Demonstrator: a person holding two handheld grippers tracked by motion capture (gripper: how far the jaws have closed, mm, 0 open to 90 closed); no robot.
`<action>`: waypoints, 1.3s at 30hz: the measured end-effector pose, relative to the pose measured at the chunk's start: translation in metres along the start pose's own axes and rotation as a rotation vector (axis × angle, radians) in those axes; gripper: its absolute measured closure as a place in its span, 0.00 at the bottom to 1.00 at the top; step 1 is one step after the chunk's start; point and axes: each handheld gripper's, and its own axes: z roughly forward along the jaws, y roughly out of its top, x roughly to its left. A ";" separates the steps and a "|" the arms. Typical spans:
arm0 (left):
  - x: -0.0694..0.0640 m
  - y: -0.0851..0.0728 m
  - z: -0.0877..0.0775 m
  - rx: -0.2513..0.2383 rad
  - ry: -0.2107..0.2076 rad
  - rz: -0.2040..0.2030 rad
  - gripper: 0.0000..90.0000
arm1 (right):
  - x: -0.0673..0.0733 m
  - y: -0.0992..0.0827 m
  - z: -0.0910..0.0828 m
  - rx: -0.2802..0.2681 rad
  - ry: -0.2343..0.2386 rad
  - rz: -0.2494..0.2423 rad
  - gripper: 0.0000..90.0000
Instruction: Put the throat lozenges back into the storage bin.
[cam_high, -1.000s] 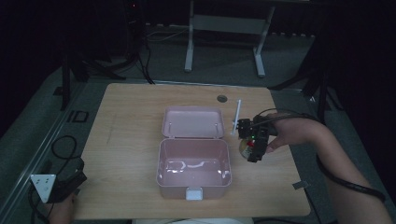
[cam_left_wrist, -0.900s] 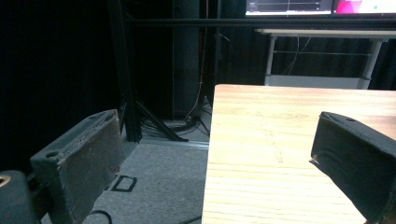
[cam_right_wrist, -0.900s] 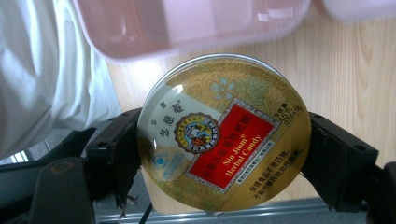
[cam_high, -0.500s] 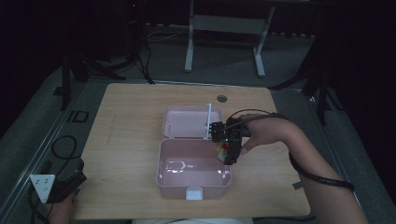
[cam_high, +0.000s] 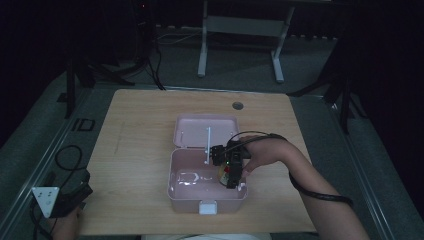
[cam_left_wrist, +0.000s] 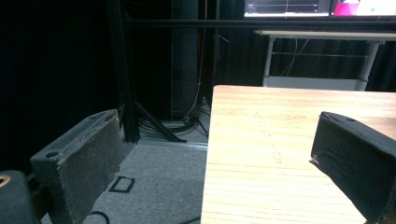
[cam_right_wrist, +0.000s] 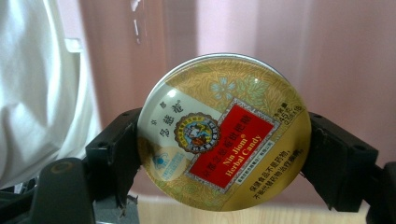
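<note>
A pink box (cam_high: 173, 176) stands open at the table's middle, its lid (cam_high: 197, 129) laid flat behind it. My right gripper (cam_high: 231, 169) hangs over the right part of the box's base, shut on a round gold candy tin (cam_high: 223, 173). In the right gripper view the tin (cam_right_wrist: 224, 133), with its red label, is clamped by its rim between the two jaws of the gripper (cam_right_wrist: 225, 156), with pink box wall behind. A thin white rod (cam_high: 208, 145) sticks out from that gripper over the lid. My left gripper (cam_high: 67, 200) sits off the table's near left corner, open (cam_left_wrist: 210, 158) and empty.
Something pale and shiny (cam_high: 187, 177) lies on the box's floor at its left. A round cable hole (cam_high: 237, 106) marks the table's far side. A cable loop (cam_high: 65, 156) lies on the floor left of the table. Desk legs (cam_high: 240, 45) stand beyond the table.
My right gripper has carried the tin leftward and nearer the person, from beside the box's right edge to over the box's base. The left gripper has stayed put.
</note>
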 end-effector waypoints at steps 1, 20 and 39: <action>0.000 0.000 0.000 0.000 0.000 0.001 0.03 | -0.001 0.000 0.005 -0.004 0.009 0.001 0.22; 0.000 0.000 0.000 0.001 -0.002 0.002 0.03 | -0.007 0.006 0.070 0.057 0.013 -0.051 0.22; 0.000 0.000 0.000 0.000 -0.006 0.003 0.03 | -0.009 0.011 0.093 0.144 0.045 -0.026 0.22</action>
